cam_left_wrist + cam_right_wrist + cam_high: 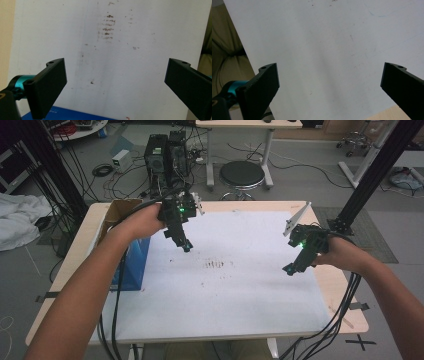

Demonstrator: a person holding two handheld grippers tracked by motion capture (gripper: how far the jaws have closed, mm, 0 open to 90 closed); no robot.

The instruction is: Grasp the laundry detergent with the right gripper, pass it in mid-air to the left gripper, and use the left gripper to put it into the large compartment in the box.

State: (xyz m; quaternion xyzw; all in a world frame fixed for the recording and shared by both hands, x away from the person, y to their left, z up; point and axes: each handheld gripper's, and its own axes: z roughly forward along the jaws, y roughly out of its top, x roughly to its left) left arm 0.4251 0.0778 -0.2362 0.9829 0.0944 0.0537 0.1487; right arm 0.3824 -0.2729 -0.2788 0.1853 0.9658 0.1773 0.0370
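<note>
Nearest the person, the front of the white sheet (225,305) lay bare, both forearms crossing it from below. The right gripper (289,269) hung over the sheet's right part, tilted down and inward; in the right gripper view its jaws stood wide apart with nothing between them, only white sheet and a strip of table (384,115) edge below. The left gripper (186,247) hovered farther back over the left part of the sheet, also pointing down, jaws spread fully and holding nothing. In the left gripper view a patch of brown smudges (108,27) lay ahead of the jaws on the sheet, and a blue box (75,115) edge showed at the bottom.

That box (134,265) sat at the sheet's left edge, just beside the left forearm, with an open cardboard box (119,212) behind it. These were the things nearest the left gripper, so the work in hand was probably a reach toward one of them.

To do it well, the left gripper would likely need to swing left and square its jaws to the box's edges before closing, keeping the cable (117,290) clear. The right gripper could stay low and ready to steady the sheet.

Beyond the table stood a stool (242,174) and computer towers (165,155).
</note>
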